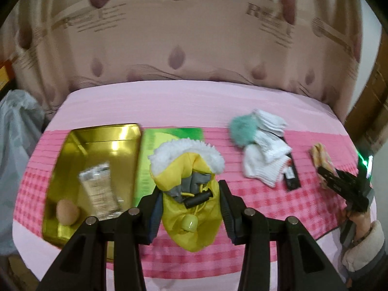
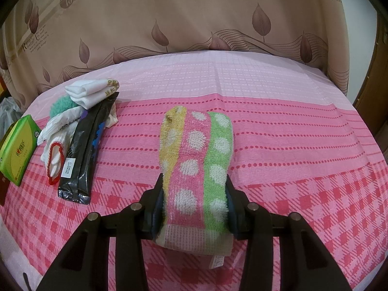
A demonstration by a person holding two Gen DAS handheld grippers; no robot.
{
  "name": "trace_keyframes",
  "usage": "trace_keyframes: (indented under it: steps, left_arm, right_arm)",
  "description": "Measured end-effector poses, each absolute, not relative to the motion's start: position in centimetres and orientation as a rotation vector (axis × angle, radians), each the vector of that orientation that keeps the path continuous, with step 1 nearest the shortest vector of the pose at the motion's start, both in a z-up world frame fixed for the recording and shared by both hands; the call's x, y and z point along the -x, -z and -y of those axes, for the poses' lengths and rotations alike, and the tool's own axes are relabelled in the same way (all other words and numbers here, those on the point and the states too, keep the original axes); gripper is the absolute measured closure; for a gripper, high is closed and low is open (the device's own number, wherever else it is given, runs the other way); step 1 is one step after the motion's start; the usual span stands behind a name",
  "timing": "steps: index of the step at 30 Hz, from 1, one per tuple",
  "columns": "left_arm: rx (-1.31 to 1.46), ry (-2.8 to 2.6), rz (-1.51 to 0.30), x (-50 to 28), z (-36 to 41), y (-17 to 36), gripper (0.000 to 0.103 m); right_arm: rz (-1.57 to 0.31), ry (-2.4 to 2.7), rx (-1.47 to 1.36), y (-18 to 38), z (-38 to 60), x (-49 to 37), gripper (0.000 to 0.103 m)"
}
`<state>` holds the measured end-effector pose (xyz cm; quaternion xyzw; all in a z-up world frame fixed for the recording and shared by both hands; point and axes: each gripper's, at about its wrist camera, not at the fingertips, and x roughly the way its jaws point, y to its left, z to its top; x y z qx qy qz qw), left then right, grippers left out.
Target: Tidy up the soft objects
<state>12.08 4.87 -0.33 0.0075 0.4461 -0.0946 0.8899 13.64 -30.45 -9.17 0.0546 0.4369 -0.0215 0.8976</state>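
A yellow hooded garment (image 1: 189, 223) with white fleece trim, grey lining and a toggle cord sits between the fingers of my left gripper (image 1: 190, 194), which is shut on it above the pink cloth. My right gripper (image 2: 194, 181) is shut on a folded towel (image 2: 196, 150) striped yellow, pink and green with white dots; the towel's far end rests on the cloth. In the left wrist view the right gripper (image 1: 339, 179) shows at the far right with the towel (image 1: 320, 155) in it, held by a hand in a cream sleeve.
A gold tin tray (image 1: 72, 150) at the left holds an egg (image 1: 66, 214) and a foil packet (image 1: 99, 191). A green box (image 1: 148, 160) lies beside it. White socks (image 1: 264, 162), a teal fluffy ball (image 1: 242, 131) and a black packet (image 2: 82, 155) lie mid-table. A curtain hangs behind.
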Motion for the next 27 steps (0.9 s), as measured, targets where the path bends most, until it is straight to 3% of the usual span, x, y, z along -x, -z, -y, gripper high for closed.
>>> trace_keyframes:
  steps: [13,27]
  left_arm:
    - [0.019,-0.006,-0.921,-13.9,-14.5,0.3,0.06]
    - [0.044,-0.116,-1.02,-18.9,-20.6,5.1,0.06]
  right_arm:
    - [-0.906,0.047,-0.103,9.2,30.5,-13.7,0.062]
    - [-0.907,0.048,-0.096,9.3,30.5,-13.7,0.061]
